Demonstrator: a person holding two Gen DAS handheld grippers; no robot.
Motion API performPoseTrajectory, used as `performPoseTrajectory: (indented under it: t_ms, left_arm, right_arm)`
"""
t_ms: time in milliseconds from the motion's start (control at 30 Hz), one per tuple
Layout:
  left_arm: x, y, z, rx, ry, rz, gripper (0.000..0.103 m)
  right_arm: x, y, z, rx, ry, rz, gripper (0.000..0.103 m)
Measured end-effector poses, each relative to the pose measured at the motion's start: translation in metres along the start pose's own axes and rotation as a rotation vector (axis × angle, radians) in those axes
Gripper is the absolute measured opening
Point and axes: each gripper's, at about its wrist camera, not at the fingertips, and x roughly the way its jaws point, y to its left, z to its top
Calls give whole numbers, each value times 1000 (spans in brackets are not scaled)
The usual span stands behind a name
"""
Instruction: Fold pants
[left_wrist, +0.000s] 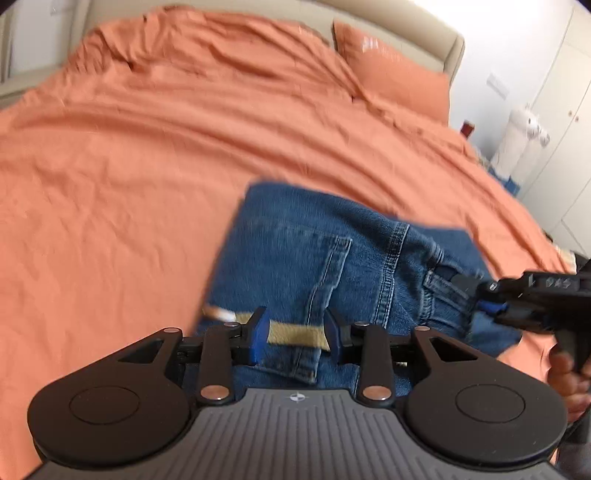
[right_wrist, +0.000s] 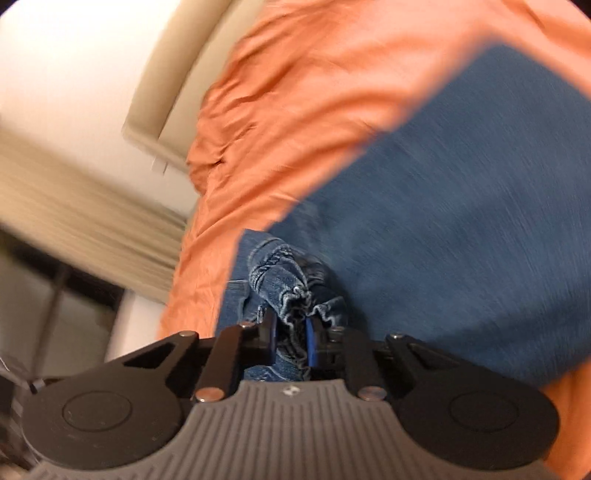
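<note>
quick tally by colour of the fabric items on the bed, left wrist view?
Orange: 2, the bedspread and the pillow
Blue: 1, the jeans, bunched in the right gripper and lying between the open fingers of the left gripper
Total: 3

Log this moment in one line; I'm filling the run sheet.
stage: mid-fold | blue denim jeans on orange bedsheet | left claw: open over waistband | right claw: shut on bunched denim
</note>
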Motion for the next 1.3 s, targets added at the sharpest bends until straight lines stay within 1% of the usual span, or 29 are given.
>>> performPoseTrajectory:
  t_ms: [133, 200, 300, 400, 500, 600, 667, 800, 933, 1000, 1133, 1300]
  left_arm:
    - [-27, 8, 16, -55, -75, -5, 40]
    - [-36, 9, 24, -65, -101, -3, 40]
    - [-41, 2, 33, -22, -129, 21, 40]
    - [-33, -5, 39, -3, -130, 18, 40]
    - [-19, -12, 39, 18, -121, -1, 40]
    - [0, -21, 38, 40, -103, -23, 40]
    - [15, -28, 37, 53, -80, -33, 40]
    - [48, -41, 34, 86, -37, -32, 39]
    - [77, -49, 32, 109, -3, -36, 39]
    - [90, -52, 30, 124, 18, -32, 39]
    - [116, -56, 25, 154, 62, -3, 38]
    - [129, -54, 23, 158, 85, 9, 38]
  right_arm:
    - [-7, 88, 34, -238, 14, -70, 10]
    - [-7, 129, 54, -325, 21, -119, 10]
    - [-10, 171, 80, -417, 32, -179, 10]
    - [-19, 190, 102, -476, 26, -244, 10]
    - [-39, 179, 119, -478, 10, -300, 9]
    - [-54, 156, 134, -468, -8, -353, 9]
    - [-69, 130, 138, -445, -11, -377, 9]
    - [-75, 68, 153, -345, 7, -433, 9]
    - [-73, 7, 160, -296, 25, -504, 5]
    - [-72, -20, 164, -266, 21, -499, 5]
    - [-59, -58, 166, -239, 24, -496, 5]
    - [-33, -93, 161, -253, 36, -521, 5]
